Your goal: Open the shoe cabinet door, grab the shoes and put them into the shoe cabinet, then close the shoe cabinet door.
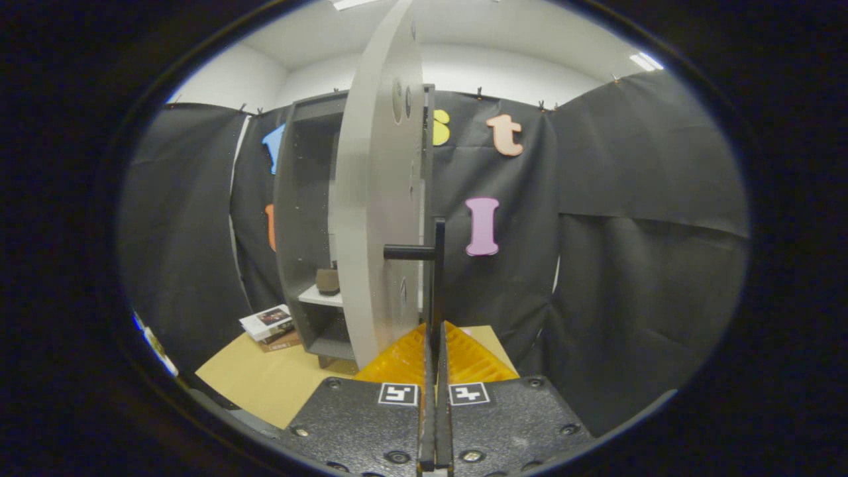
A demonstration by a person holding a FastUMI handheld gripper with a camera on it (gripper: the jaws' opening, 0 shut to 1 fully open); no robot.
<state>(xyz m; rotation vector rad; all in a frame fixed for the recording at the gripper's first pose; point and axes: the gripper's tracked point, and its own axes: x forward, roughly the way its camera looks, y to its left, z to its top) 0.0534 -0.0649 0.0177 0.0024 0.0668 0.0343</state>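
The dark grey shoe cabinet (301, 218) stands ahead and slightly left of my fingers, against the black cloth. Its light grey door (377, 218) is swung partly open and shows nearly edge-on. A black bar handle (438, 265) stands off the door on a short stub. My gripper (435, 331) is shut on the lower end of that handle, and the yellow fingers (404, 358) press together around it. A brown shoe (326, 280) sits on the white shelf inside the cabinet, partly hidden by the door.
A small stack of books (270, 324) lies on the tan floor mat (265, 381) left of the cabinet's foot. Black cloth walls close in on the left, behind and on the right.
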